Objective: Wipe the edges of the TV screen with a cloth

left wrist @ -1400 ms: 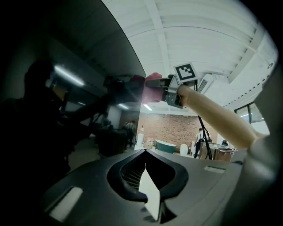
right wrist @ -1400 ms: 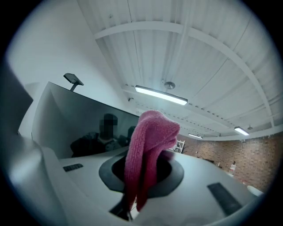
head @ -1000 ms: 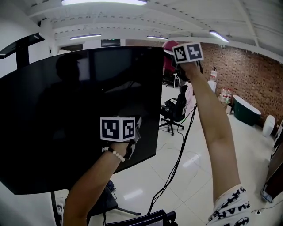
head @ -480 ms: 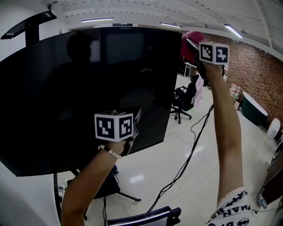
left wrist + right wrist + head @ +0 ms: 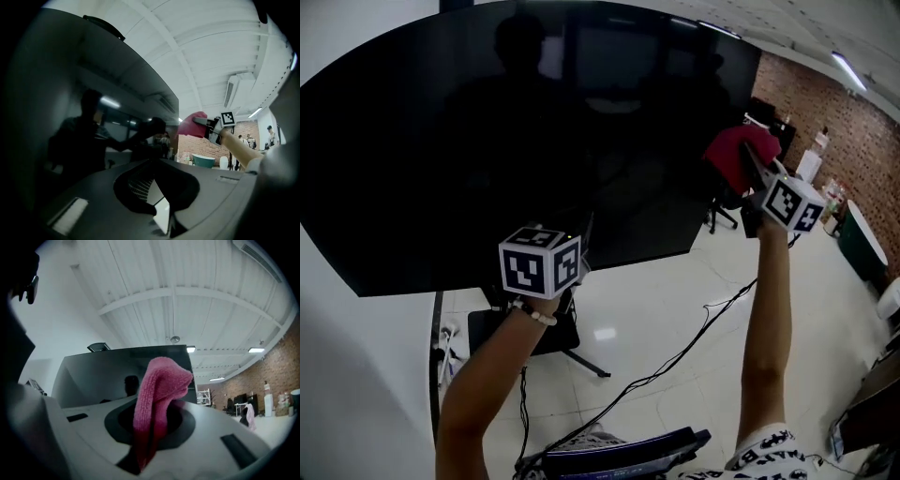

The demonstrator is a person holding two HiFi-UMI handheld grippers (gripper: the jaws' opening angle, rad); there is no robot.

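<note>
My right gripper (image 5: 749,156) is clamped on a bunched pink knitted cloth (image 5: 727,155), just ahead of its jaws at the right edge of the large black TV screen (image 5: 534,141). My left gripper (image 5: 584,239), closed on nothing, hovers near the bottom edge. Drifting outward into the open room to the right could slide the cloth off the thin edge, and pressing hard might let the jaws scrape the glass.

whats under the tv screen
Glossy white floor, a black stand base and a trailing cable. The stand's upper part is hidden behind the screen.
</note>
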